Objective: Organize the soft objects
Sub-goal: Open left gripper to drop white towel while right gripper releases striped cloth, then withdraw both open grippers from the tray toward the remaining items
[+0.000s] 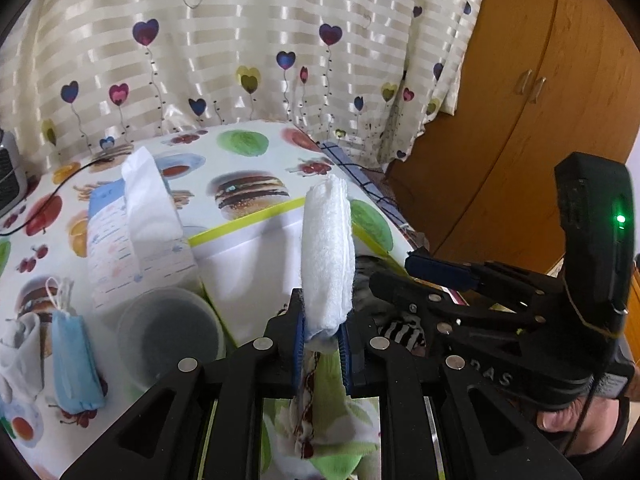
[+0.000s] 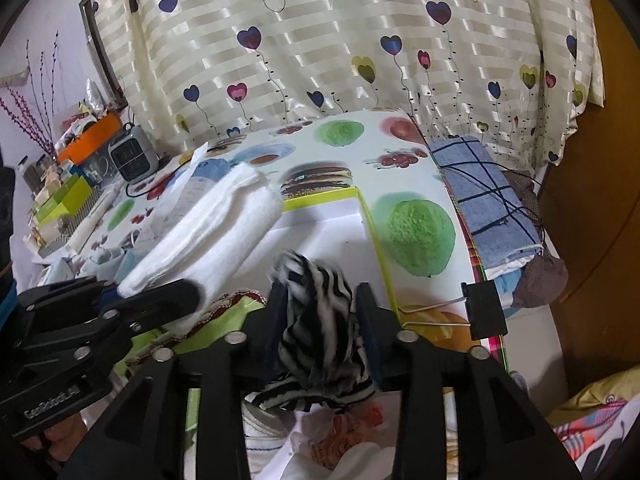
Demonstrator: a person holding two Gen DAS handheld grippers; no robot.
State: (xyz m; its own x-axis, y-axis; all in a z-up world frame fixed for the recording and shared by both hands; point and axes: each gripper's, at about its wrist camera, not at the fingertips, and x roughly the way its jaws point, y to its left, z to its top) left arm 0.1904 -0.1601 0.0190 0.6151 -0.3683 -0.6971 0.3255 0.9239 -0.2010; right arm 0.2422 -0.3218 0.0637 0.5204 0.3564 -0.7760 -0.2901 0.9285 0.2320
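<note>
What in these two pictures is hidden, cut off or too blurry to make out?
- Left wrist view: the right gripper hides most of the striped cloth.
- Right wrist view: the striped cloth is motion-blurred; whether the fingers still press it is unclear.
- Right wrist view: the white folded cloth covers much of the tissue pack.
- Both views: the white box floor is partly hidden by cloths and grippers.

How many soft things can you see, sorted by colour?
White: 3, the folded pad in the left gripper, the tissue sticking out of its pack, the crumpled cloth at the table's edge.
Light blue: 1, the face mask.
Black-and-white striped: 1, the cloth between the right gripper fingers.
Blue checked: 1, the towel.
Total: 6
</note>
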